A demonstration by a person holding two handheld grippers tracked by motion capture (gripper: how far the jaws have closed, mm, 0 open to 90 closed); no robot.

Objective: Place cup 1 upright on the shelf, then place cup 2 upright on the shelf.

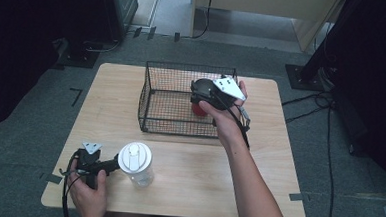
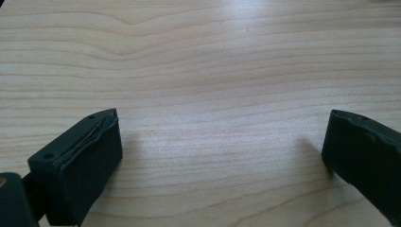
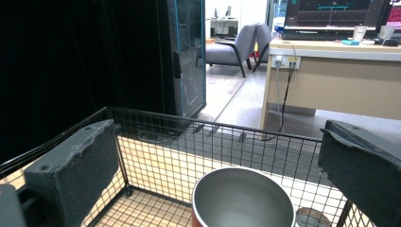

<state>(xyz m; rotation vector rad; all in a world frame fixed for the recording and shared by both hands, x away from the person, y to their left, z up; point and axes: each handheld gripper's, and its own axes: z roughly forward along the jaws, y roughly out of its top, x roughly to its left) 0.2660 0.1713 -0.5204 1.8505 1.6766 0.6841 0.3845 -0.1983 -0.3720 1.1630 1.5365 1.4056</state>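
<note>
Red cup [image 1: 198, 110] with a steel inside sits in the black wire basket [image 1: 154, 99], over toward its 3 o'clock wall; the right gripper [image 1: 202, 90] hangs just above it, jaws spread wide with the cup's open mouth [image 3: 243, 198] between and below them, not touching; down at the table's [image 1: 117, 89] 7 o'clock the left gripper [image 1: 114, 164] rests low by a clear shaker bottle with a white lid [image 1: 136, 161], fingers [image 2: 82, 161] wide apart over bare wood.
</note>
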